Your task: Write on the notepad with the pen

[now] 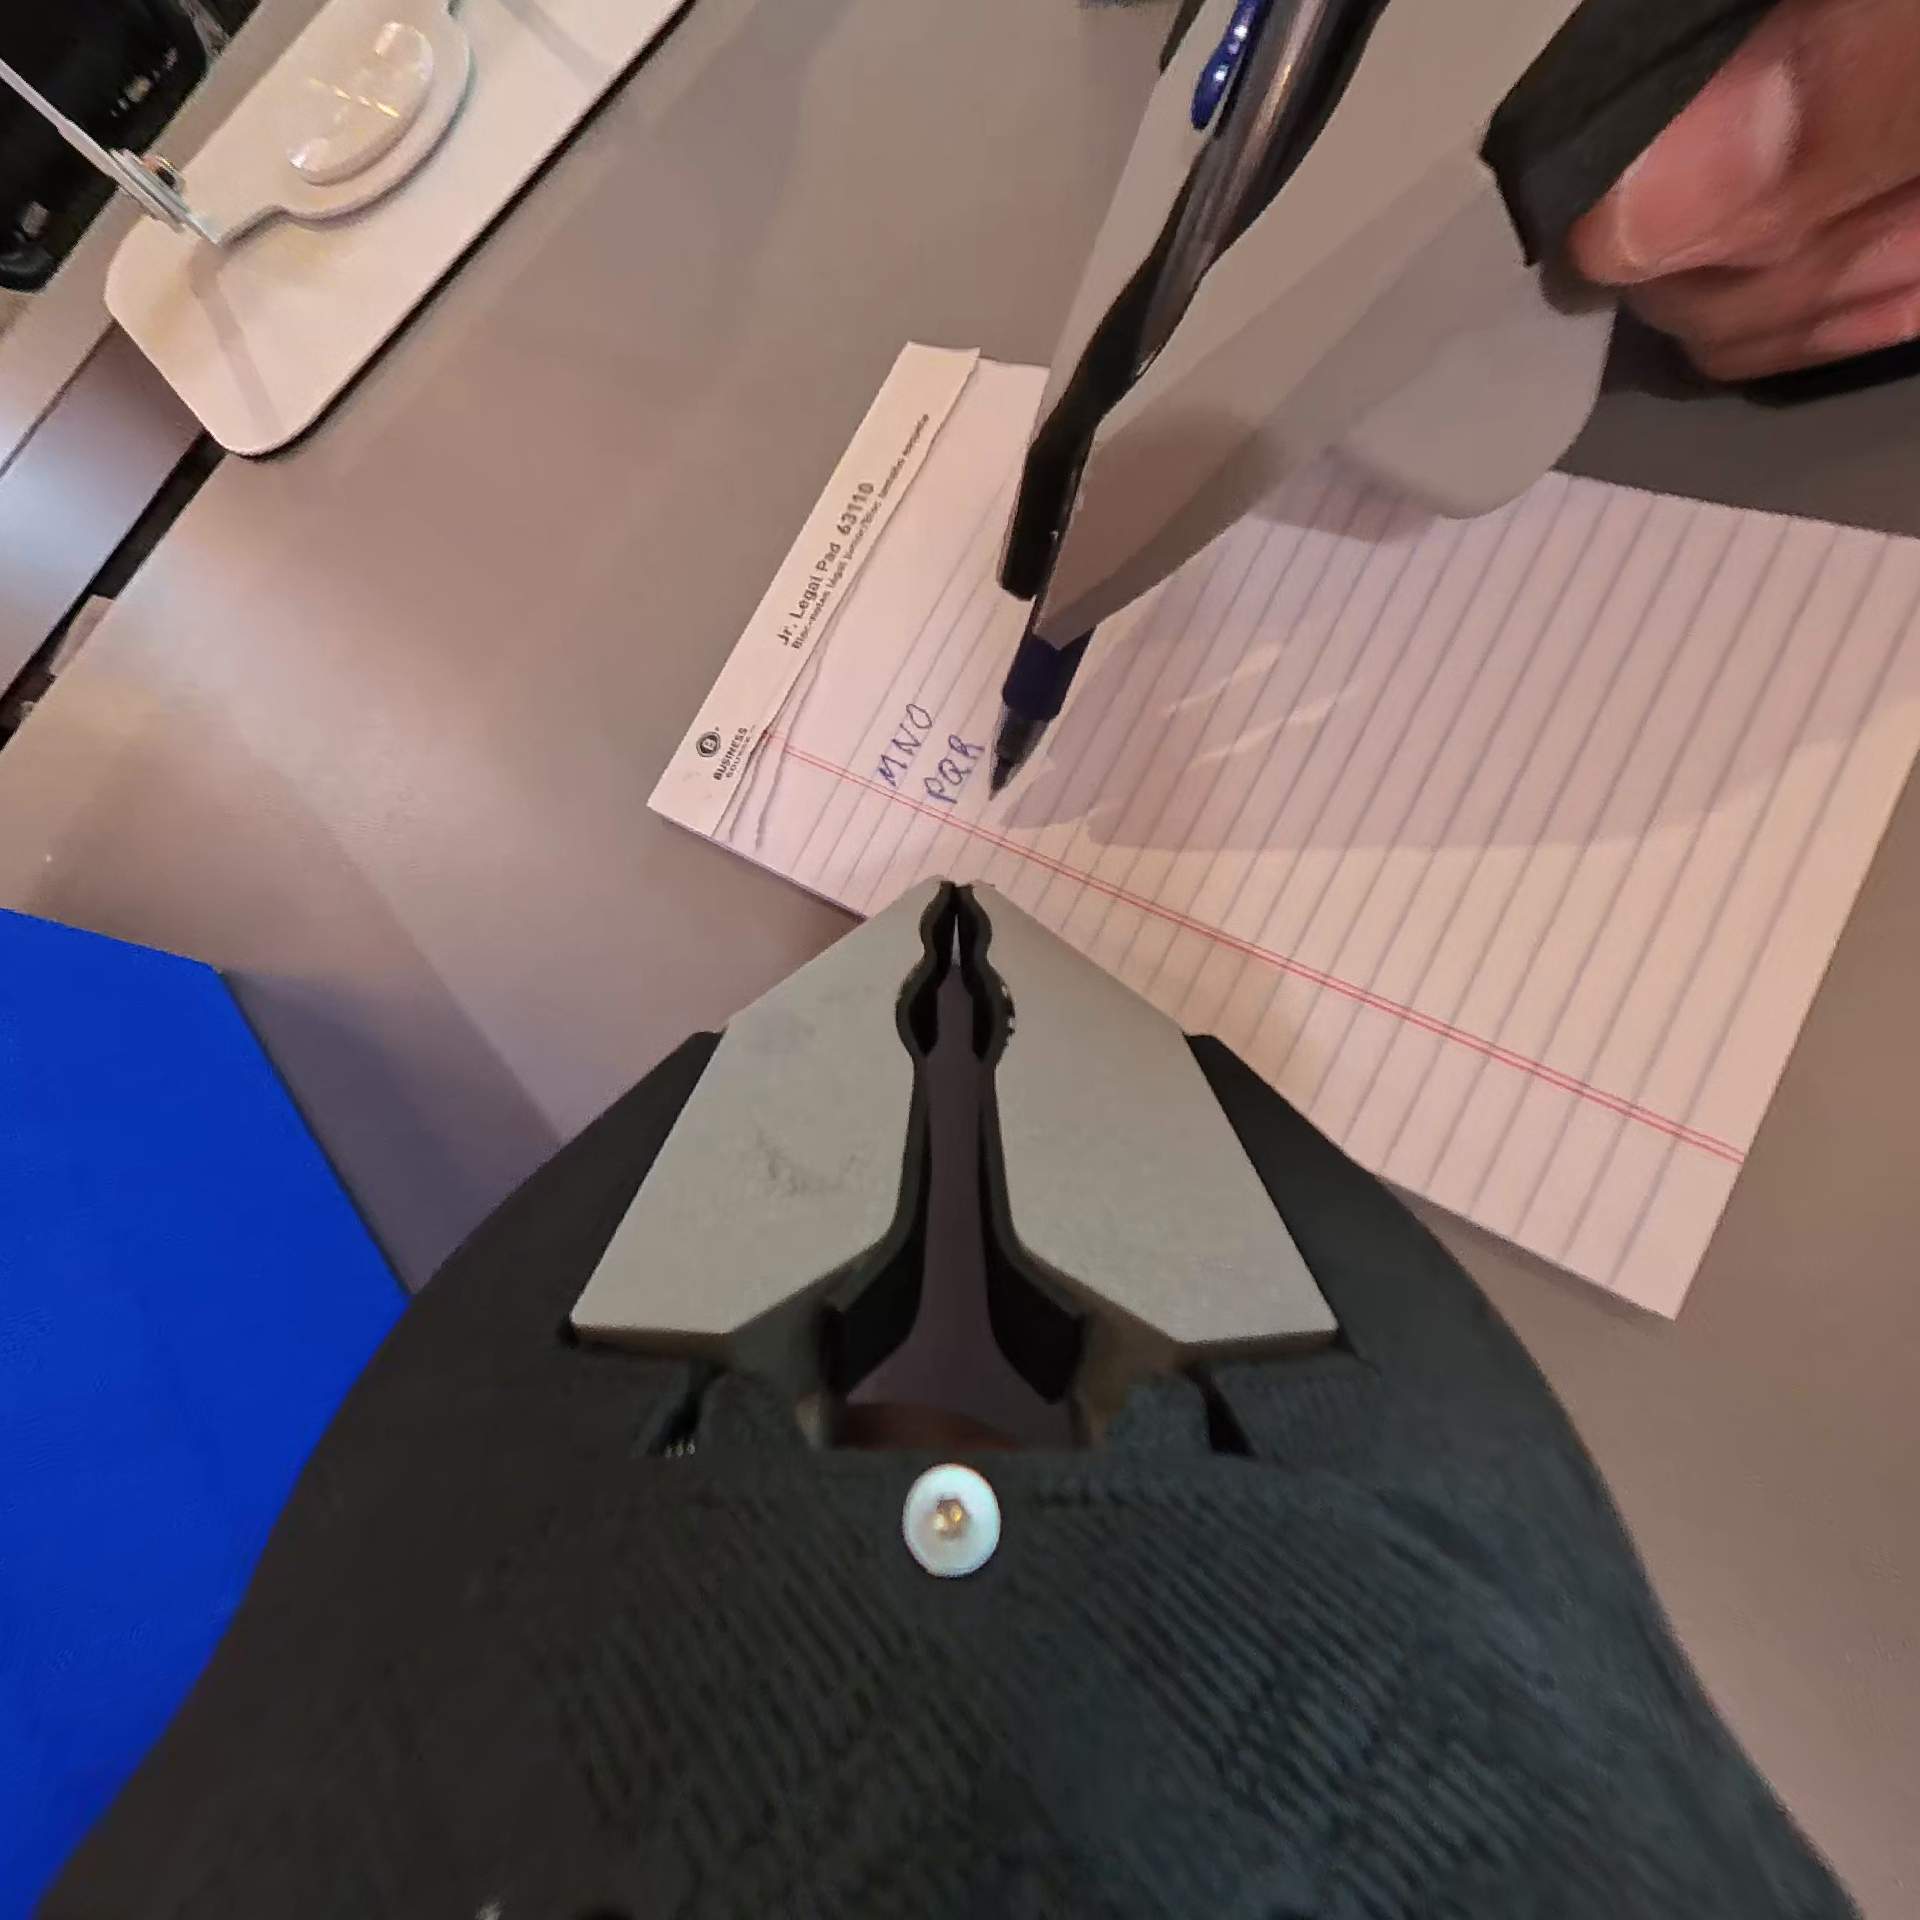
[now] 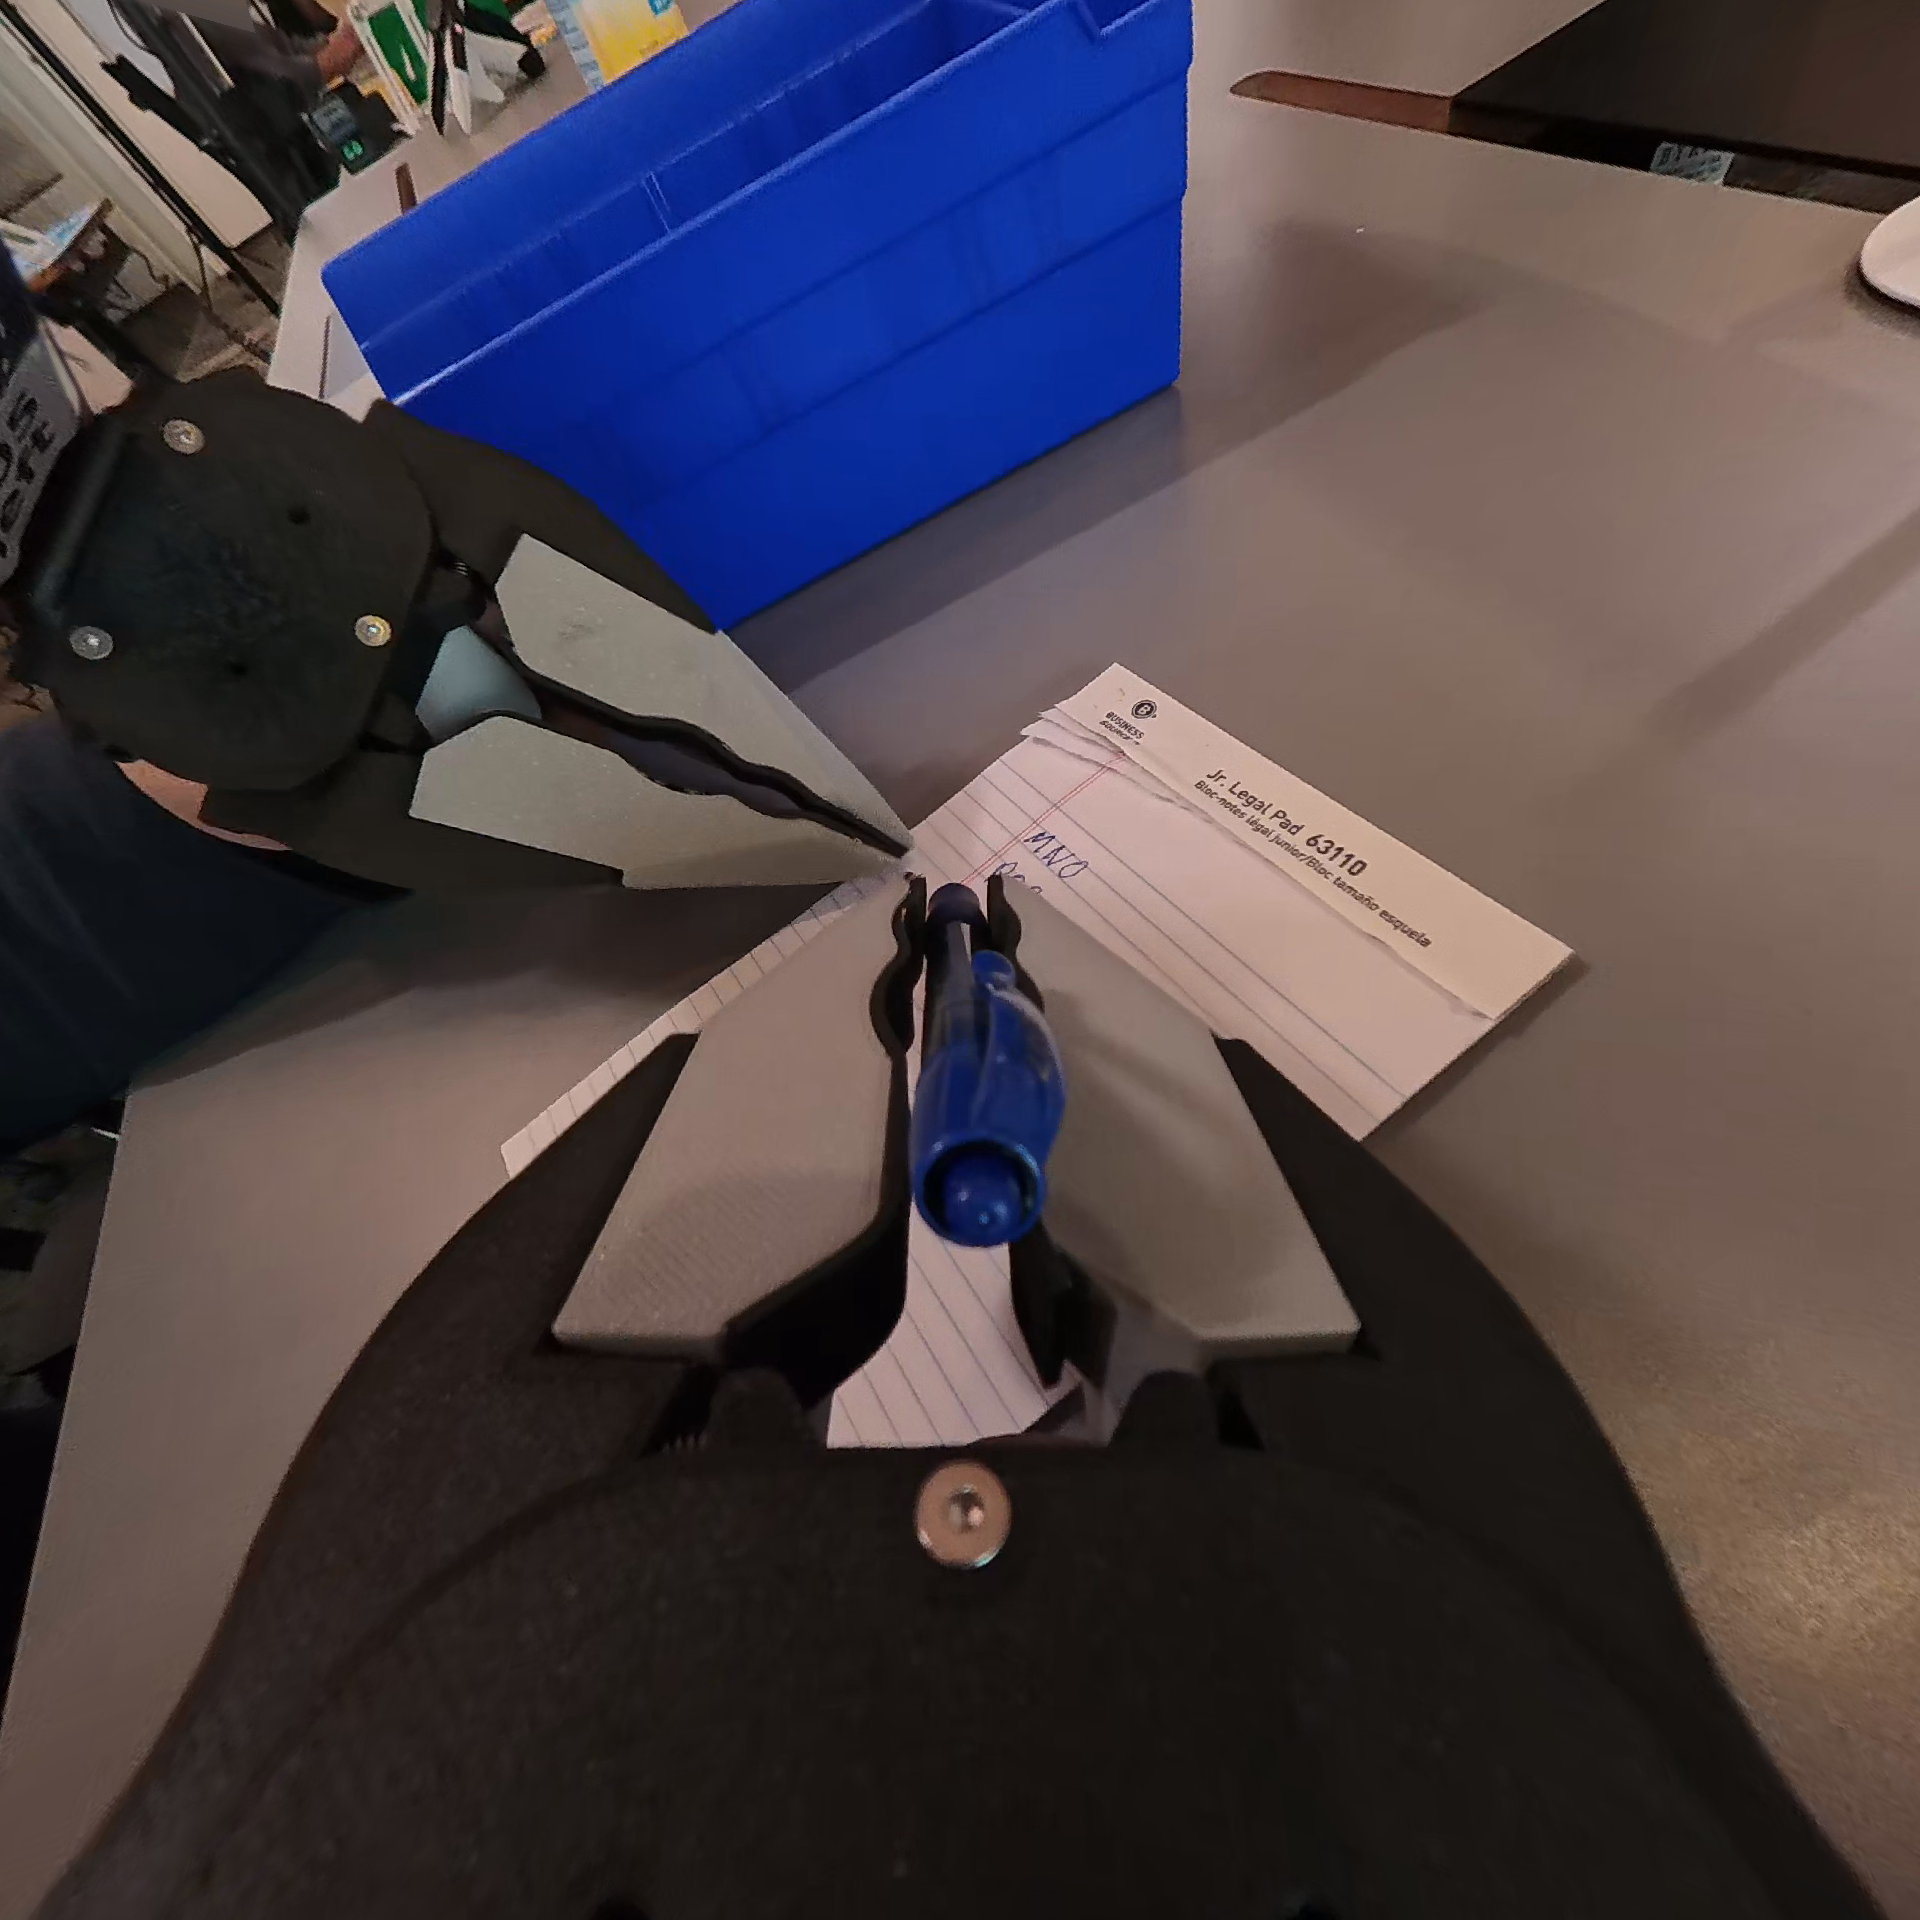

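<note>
The blue pen [image 2: 985, 1101] is clamped between the fingers of the right gripper [image 2: 951, 894], its tip [image 1: 1006, 774] set on the lined notepad [image 1: 1455, 831] just beside two short rows of blue handwriting. The notepad is laid flat on the grey table [image 2: 1507, 520]. The left gripper [image 1: 961, 896] is closed on nothing, its tips pressed at the pad's near edge, and a blue bin [image 2: 790, 312] is seen farther off.

Even, fairly bright indoor light. A soft shadow falls across the notepad [image 1: 1455, 831] at frame centre; pale sheen on the table [image 2: 1558, 468]. Wide-angle bending at the edges; the hand [image 1: 1766, 208] upper right is motion-blurred.
</note>
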Demonstrator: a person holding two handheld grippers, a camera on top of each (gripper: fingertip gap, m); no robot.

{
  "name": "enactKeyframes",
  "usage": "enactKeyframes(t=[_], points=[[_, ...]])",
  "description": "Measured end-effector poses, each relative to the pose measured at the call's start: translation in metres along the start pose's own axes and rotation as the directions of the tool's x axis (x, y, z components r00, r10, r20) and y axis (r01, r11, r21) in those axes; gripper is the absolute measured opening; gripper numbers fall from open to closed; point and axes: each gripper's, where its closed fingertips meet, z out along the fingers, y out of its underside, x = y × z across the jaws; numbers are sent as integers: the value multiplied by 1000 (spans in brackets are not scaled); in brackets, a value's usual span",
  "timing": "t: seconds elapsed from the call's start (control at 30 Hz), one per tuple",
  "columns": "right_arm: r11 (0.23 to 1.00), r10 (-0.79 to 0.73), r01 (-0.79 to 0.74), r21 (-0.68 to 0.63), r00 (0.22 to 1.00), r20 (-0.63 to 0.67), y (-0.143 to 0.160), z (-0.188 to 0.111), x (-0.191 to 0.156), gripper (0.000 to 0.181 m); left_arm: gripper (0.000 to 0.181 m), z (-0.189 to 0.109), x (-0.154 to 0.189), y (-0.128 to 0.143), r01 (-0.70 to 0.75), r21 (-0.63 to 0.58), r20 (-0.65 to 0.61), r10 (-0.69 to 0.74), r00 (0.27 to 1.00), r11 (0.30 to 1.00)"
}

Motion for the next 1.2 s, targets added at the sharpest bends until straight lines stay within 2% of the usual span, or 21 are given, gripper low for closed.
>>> enactKeyframes(t=[1.2], points=[[998,-8,8,-67,1000,0,10,5,-2,8,0,2,1,1,-14,-3,7,14,1000,1000]])
